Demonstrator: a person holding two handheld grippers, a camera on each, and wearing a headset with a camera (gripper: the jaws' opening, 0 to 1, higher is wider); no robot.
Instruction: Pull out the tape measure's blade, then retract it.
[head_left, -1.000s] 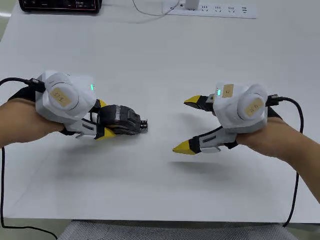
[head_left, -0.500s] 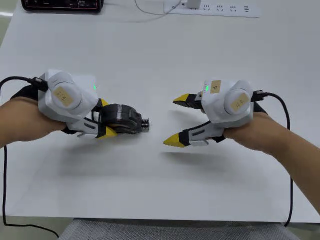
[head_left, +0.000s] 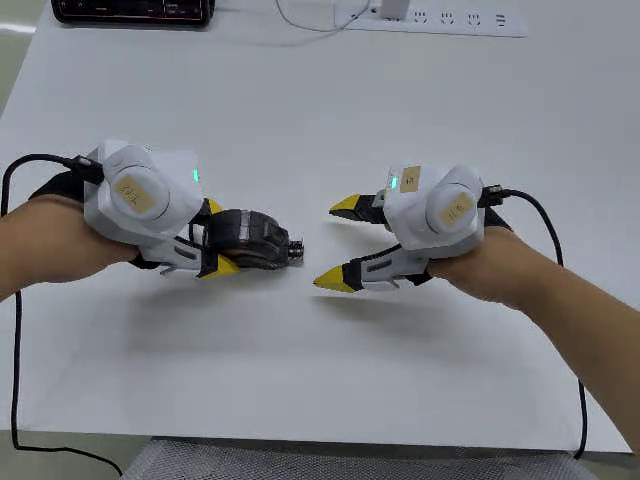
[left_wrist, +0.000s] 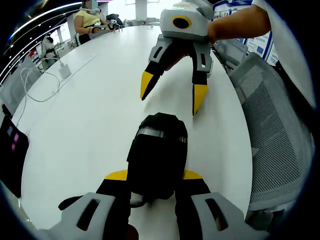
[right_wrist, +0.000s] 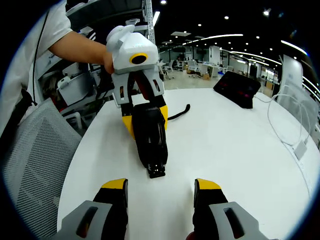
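Clasping tape measure (head_left: 252, 236) — black, chunky.

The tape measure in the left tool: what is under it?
The white table lies under the tape measure, which the left tool clamps. Its underside is covered, so contact with the table cannot be seen.

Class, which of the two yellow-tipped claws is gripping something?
The left claw, shut on the black tape measure; the right claw is open and empty.
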